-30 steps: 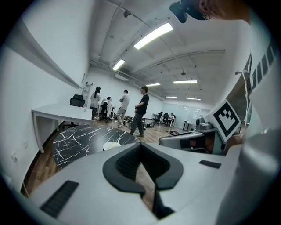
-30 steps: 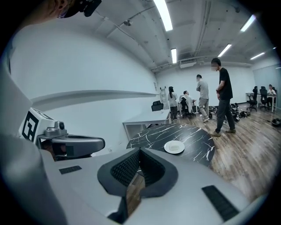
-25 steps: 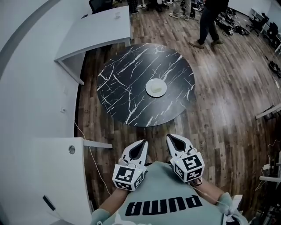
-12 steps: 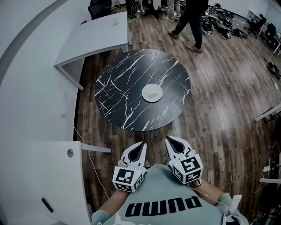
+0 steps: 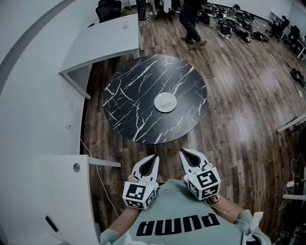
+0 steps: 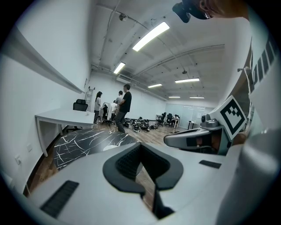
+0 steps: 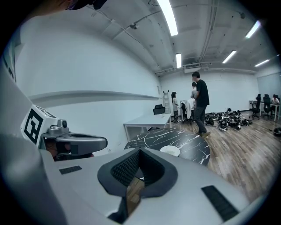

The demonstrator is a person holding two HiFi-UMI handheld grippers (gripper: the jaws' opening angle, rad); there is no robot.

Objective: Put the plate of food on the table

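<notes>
A white plate of food (image 5: 165, 102) sits near the middle of the round black marble table (image 5: 134, 91). Both grippers hover close to my chest, well short of the table's near edge. My left gripper (image 5: 154, 157) is shut and holds nothing, and my right gripper (image 5: 184, 153) is the same. In the right gripper view the plate (image 7: 169, 150) lies on the table (image 7: 189, 141) beyond the closed right gripper (image 7: 139, 152). In the left gripper view the table (image 6: 88, 140) shows past the closed left gripper (image 6: 141, 147), and the plate is hard to make out.
A white desk (image 5: 105, 38) stands beyond the table at the back left, with a black chair (image 5: 109, 5) behind it. A white counter (image 5: 43, 201) is at my left. A person (image 5: 190, 19) walks on the wood floor at the back, near scattered gear (image 5: 229, 26).
The table and plate shifted slightly up and left in the view, then held still. The person at the back walked leftwards. Both grippers stayed shut in place.
</notes>
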